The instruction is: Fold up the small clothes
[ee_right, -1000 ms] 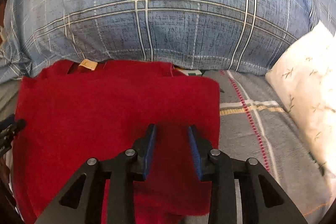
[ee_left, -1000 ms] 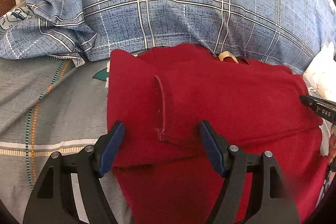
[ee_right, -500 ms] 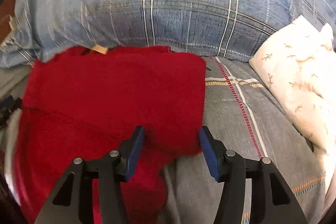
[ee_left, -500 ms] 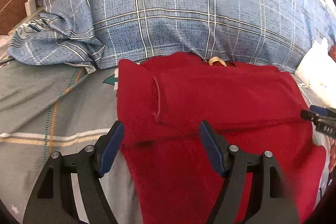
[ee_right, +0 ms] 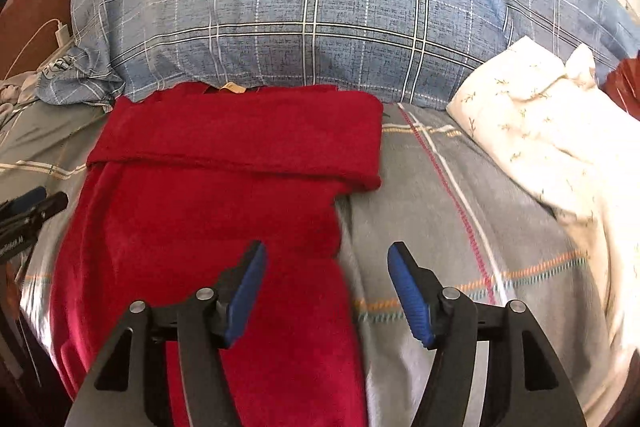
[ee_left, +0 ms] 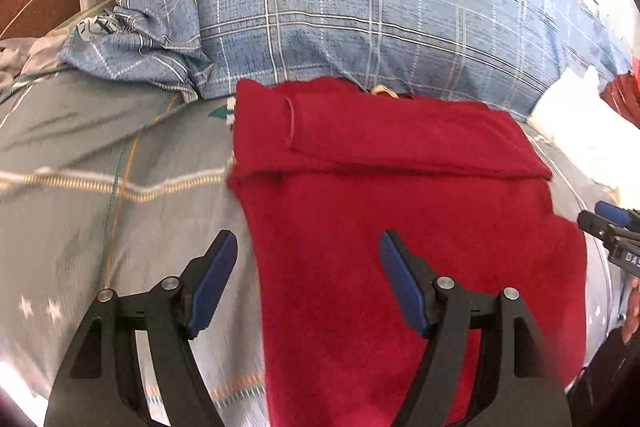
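Your left gripper [ee_left: 308, 279] stands wide and empty over the left edge of the one red fleece garment [ee_left: 400, 195]. Your right gripper [ee_right: 326, 291], jaws just opened wider with nothing pinched, straddles its right edge. The garment lies on the grey striped bedsheet [ee_right: 440, 211], top folded down. Beyond it: one blue plaid pillow [ee_right: 304, 7]; to its right, one white floral pillow [ee_right: 540, 131].

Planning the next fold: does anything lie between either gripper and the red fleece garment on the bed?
Nothing visible does. The left gripper and right gripper, both open, hover over the red fleece garment side edges, with no object between.
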Demonstrator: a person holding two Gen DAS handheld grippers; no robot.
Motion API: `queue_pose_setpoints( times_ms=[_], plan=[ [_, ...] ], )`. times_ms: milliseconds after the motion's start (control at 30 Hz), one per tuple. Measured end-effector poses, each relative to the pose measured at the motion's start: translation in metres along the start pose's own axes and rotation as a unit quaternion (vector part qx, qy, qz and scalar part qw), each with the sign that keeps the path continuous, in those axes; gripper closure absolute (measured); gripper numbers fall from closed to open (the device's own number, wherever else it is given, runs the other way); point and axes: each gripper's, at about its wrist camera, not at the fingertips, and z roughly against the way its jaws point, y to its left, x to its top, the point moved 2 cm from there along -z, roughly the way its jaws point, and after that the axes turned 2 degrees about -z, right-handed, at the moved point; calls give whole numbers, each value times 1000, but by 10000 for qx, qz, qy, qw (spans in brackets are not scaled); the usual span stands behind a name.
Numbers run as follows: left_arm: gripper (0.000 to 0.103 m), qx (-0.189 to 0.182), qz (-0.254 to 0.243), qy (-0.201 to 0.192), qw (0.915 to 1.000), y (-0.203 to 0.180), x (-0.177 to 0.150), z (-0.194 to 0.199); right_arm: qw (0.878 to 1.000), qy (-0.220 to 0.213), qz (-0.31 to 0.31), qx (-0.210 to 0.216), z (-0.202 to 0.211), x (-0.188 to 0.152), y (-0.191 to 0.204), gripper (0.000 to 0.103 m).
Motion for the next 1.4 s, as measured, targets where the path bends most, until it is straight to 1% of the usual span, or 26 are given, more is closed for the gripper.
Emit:
queue_pose_setpoints(
  times_ms=[167,300,400,700,833,1400],
  plan=[
    [30,-57,-109,19,9999,-10,-21,14,9999,-36,-60,82,7,-10,11,38],
    [30,-160,-103,62,9998,-12,-33,24,10000,-84,43,-23,10,-15,18,38],
    [30,-189,-100,55,9998,-14,-40,30,9999,-108,106,-27,14,-20,23,38],
    [30,-173,-30,73,9998,-8,-53,37,9998,-126,149,-89,22,-30,28,37],
    [30,-243,55,114,9996,-5,-60,40,9996,-131,231,-137,23,-33,29,37],
    [30,-274,26,195,9994,-5,-78,52,9992,-116,372,-130,25,-39,33,36]
  ],
)
